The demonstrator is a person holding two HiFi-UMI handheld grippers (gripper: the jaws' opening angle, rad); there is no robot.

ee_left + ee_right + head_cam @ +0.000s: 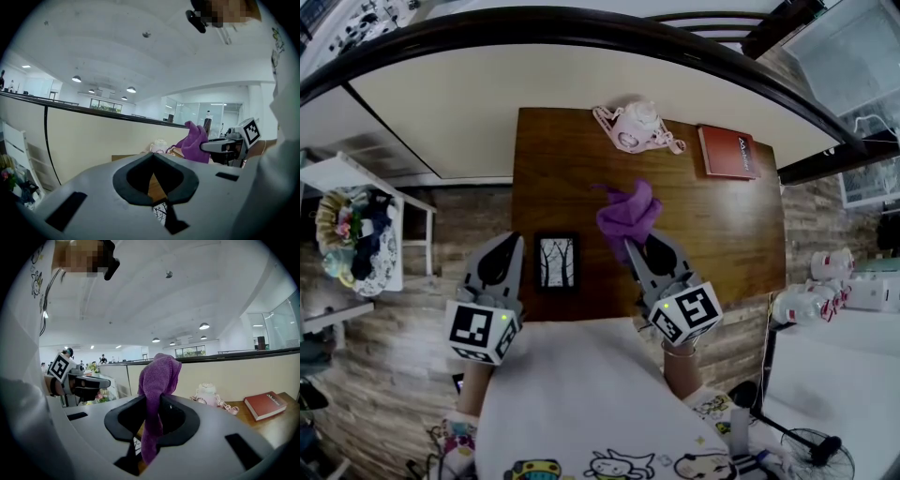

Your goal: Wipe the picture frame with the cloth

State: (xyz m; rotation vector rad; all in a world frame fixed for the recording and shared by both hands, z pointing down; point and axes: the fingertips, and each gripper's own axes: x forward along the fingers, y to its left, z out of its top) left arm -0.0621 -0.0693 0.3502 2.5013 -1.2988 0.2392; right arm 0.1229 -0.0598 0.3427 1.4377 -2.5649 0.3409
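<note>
A small black picture frame with a tree drawing lies flat near the front edge of the brown table. My left gripper hovers just left of the frame, jaws shut with nothing between them; a sliver of the frame shows under the closed jaws. My right gripper is to the right of the frame, shut on a purple cloth. The cloth sticks up out of the jaws and hangs down through them. From the left gripper view, the cloth is off to the right.
A pink-and-white teapot and a red book sit at the table's far edge, against a cream partition. A white shelf unit with flowers stands to the left. Bottles and a fan are at the right.
</note>
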